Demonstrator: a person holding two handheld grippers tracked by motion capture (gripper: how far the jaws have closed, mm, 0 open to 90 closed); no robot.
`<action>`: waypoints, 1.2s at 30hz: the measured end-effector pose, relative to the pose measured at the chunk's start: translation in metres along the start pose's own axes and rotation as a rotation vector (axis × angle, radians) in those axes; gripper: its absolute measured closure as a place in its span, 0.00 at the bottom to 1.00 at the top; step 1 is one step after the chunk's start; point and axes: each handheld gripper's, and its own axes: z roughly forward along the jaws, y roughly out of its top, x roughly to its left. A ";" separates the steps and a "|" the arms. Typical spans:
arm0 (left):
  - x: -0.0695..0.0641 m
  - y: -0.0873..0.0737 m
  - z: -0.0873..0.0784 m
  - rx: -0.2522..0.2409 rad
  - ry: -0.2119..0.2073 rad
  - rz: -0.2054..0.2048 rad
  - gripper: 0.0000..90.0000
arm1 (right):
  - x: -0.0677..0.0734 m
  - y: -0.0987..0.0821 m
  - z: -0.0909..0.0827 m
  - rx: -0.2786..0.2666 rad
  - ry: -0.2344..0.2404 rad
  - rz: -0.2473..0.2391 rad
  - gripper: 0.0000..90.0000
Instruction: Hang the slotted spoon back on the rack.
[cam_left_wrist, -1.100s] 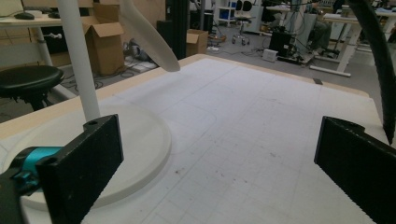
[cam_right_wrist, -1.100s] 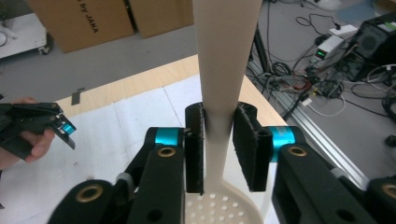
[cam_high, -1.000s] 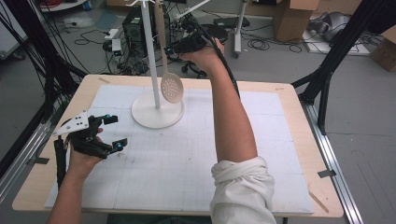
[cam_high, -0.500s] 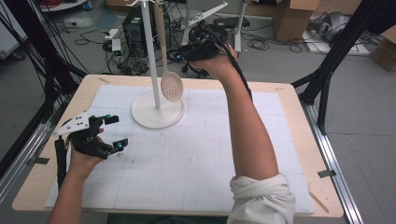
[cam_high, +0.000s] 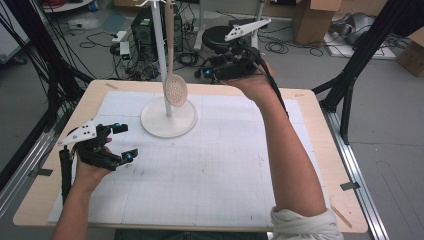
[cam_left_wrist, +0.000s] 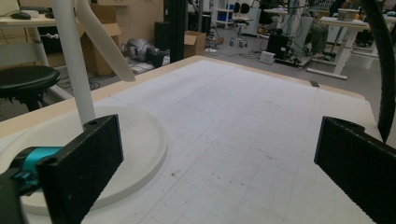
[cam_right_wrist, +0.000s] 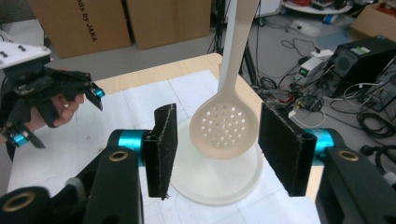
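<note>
Right gripper view has the right tongs (cam_right_wrist: 212, 149) just opening up, nothing gripped, slotted spoon (cam_right_wrist: 223, 125) hanging off the white stand (cam_high: 168, 117) just beyond them. Left tongs (cam_high: 123, 142) sit released, near left over the counter (cam_high: 310, 115).

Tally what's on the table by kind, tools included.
Slotted spoon, hanging on the stand: 1
White stand with round base: 1
Handheld tools: 2, left tool and right tool
Total: 4
</note>
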 end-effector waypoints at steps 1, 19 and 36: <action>0.000 0.000 0.000 0.000 0.000 0.000 0.02 | 0.001 -0.003 -0.003 -0.008 -0.001 0.004 0.48; 0.000 0.000 0.001 0.003 -0.003 -0.002 0.02 | 0.018 -0.059 -0.040 -0.058 -0.066 0.029 0.38; 0.001 -0.001 0.000 -0.002 -0.002 -0.011 0.02 | 0.037 -0.134 -0.050 -0.132 -0.081 0.108 0.29</action>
